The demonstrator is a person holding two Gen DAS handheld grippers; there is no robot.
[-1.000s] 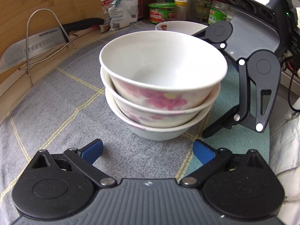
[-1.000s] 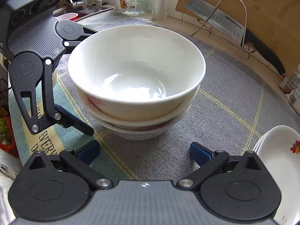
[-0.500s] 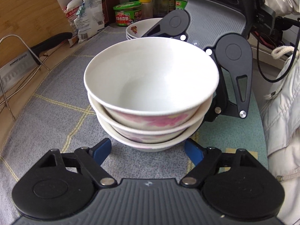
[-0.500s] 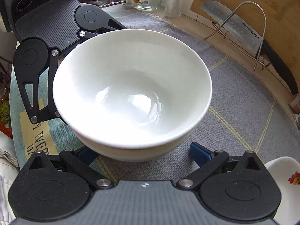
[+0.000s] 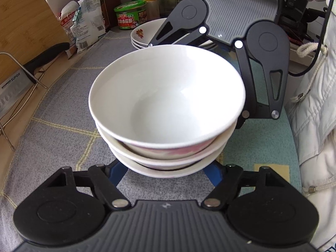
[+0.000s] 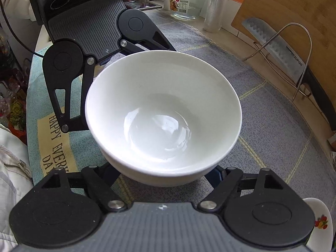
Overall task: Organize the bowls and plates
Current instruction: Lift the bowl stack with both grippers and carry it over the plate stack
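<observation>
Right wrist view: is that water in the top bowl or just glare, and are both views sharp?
Right wrist: bright window reflections on the top bowl floor, glaze glare likelier than water. Left wrist: softer highlight on its right inner wall. Both sharp; fisheye bends edges.

stack of bowls (image 5: 166,113) at frame centre on cloth (image 5: 63,113), plates (image 5: 142,35) behind it, knife rack (image 5: 19,79) at left edge

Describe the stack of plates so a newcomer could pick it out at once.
Start at the grey checked cloth and follow it toward the green-lidded jar. The stack of plates sits just before that jar; unlike the deep bowls nearby, these are shallow, with a fruit print inside.
</observation>
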